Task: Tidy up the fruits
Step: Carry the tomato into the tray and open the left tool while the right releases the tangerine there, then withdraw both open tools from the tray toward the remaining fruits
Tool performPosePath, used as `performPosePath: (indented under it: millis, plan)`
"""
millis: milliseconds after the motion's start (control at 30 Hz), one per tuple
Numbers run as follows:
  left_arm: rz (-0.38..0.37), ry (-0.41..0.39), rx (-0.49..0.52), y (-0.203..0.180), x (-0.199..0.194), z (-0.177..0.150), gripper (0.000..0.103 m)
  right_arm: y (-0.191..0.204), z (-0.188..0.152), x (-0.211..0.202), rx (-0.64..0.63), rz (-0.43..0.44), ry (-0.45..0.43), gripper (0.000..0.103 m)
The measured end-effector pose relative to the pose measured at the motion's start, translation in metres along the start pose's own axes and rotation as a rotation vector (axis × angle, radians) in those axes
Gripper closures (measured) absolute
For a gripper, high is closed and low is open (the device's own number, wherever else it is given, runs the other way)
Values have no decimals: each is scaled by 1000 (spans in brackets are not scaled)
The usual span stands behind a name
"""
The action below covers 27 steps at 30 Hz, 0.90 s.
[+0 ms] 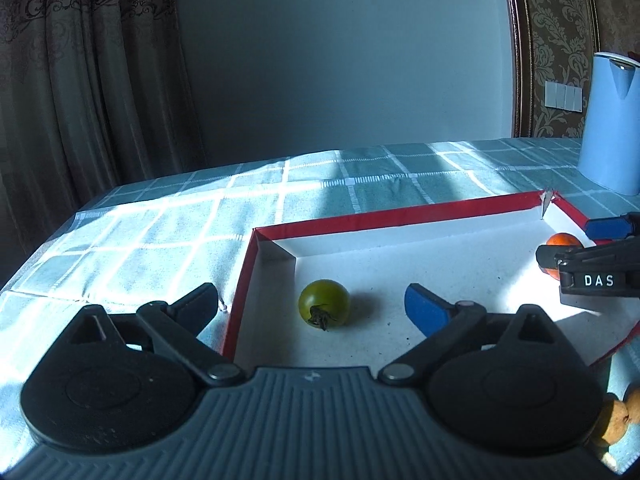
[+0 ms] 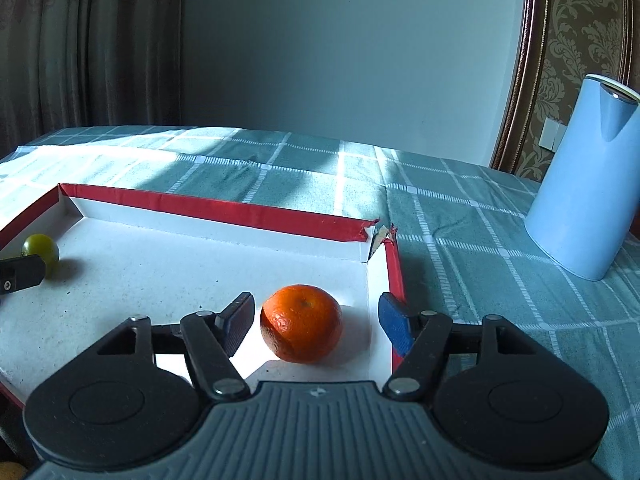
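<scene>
L gripper [image 1: 312,304]: jaws wide open, nothing pinched. Green tomato [image 1: 324,304] sits between the fingers on the tray floor, clear of both pads; L finger hangs outside the tray's left wall over the cloth, R finger inside.

R gripper [image 2: 316,316]: jaws open, not clamping. Orange [image 2: 302,322] sits between the pads on the tray floor, small gap on the L pad side, wider gap on the R. R pad is just beside the tray's right wall.

Tray [image 2: 224,208]: shallow, red rim, white floor w/ some dark specks; far-right corner torn. Tomato at its left end, orange at its right end, well apart. In the L view the R gripper shows at the right edge, orange partly hidden behind its finger.

Surface: table w/ teal checked cloth [image 2: 460,216], sun patches and shadow bands across it. Blue kettle [image 2: 580,184] stands on the cloth right of the R gripper, beyond the tray, apart from it. Tan lumpy items [image 1: 618,416] on the cloth at the lower-right of the L view; can't tell what they are.

Room: plain wall ahead, brown curtain [image 1: 80,80] to the left, patterned wallpaper w/ wall switches [image 1: 564,96] to the right.
</scene>
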<state>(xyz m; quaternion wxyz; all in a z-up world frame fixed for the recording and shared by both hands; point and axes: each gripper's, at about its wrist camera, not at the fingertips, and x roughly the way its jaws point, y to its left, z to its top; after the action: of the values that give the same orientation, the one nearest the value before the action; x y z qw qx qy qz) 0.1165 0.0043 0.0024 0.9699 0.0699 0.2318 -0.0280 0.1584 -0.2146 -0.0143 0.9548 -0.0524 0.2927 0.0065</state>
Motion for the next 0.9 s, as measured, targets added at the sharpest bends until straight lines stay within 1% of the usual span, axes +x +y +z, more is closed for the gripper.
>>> performPosePath:
  millis: [100,233,333,400,500,667,800,900]
  plan:
    - [10,-21,-19,5,-12,-3,0,0,-4,-9,-11,-8,-39,35]
    - [2,-8,-89,23,-28,-10,0,-2,-11,-25,-16,-3,-73,35]
    - [28,-19,-135,38,-43,-19,0,-7,-15,-38,15,24,-77,35]
    - [18,-7,-171,50,-52,-27,0,-11,-19,-46,35,60,-71,35]
    - [1,19,-205,62,-61,-38,0,-13,-23,-54,56,83,-67,35]
    - [-34,37,-188,69,-79,-57,0,-10,-33,-71,42,102,-79,35]
    - [-57,35,-122,61,-92,-68,0,-13,-40,-83,71,128,-93,35]
    - [-129,47,-105,59,-94,-70,0,-15,-43,-85,87,141,-88,35]
